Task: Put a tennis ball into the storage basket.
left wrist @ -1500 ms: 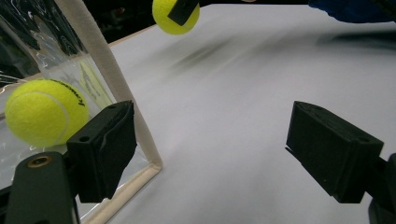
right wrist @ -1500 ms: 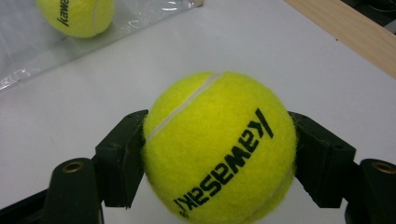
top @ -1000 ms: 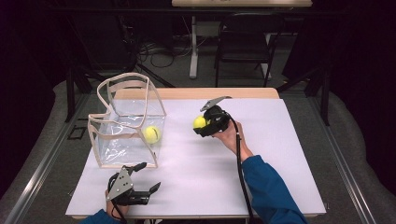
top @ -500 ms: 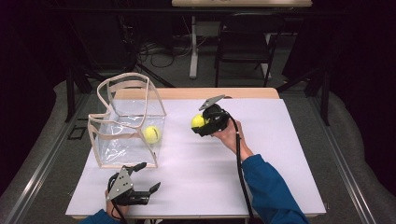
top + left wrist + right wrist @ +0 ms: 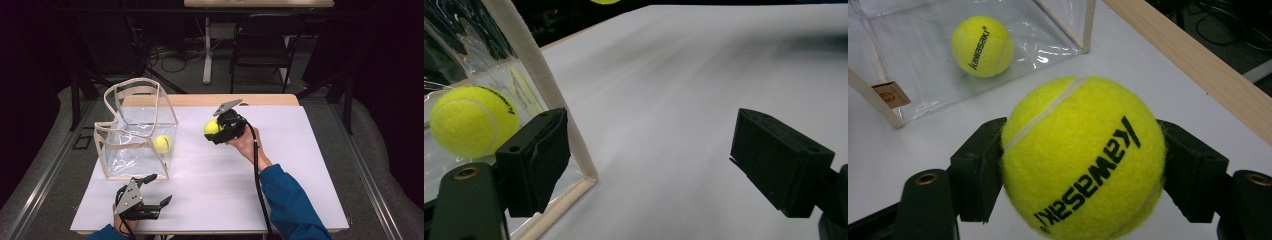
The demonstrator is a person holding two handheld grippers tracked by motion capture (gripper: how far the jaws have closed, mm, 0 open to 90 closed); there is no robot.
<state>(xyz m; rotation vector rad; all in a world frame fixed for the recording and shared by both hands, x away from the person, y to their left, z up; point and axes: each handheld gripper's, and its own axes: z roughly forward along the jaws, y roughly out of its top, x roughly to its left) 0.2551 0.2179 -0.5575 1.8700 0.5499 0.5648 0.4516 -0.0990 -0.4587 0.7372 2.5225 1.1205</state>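
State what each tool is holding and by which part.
The right tool grips a yellow felt tennis ball across its middle, one jaw on each side. The left tool is open, holding nothing.

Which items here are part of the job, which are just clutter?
In the job:
- tennis ball clamped in the right gripper
- clear bag
- second tennis ball inside the bag
- left gripper, open, near the bag

Lying about:
- folding chair behind the table
- cables on the floor
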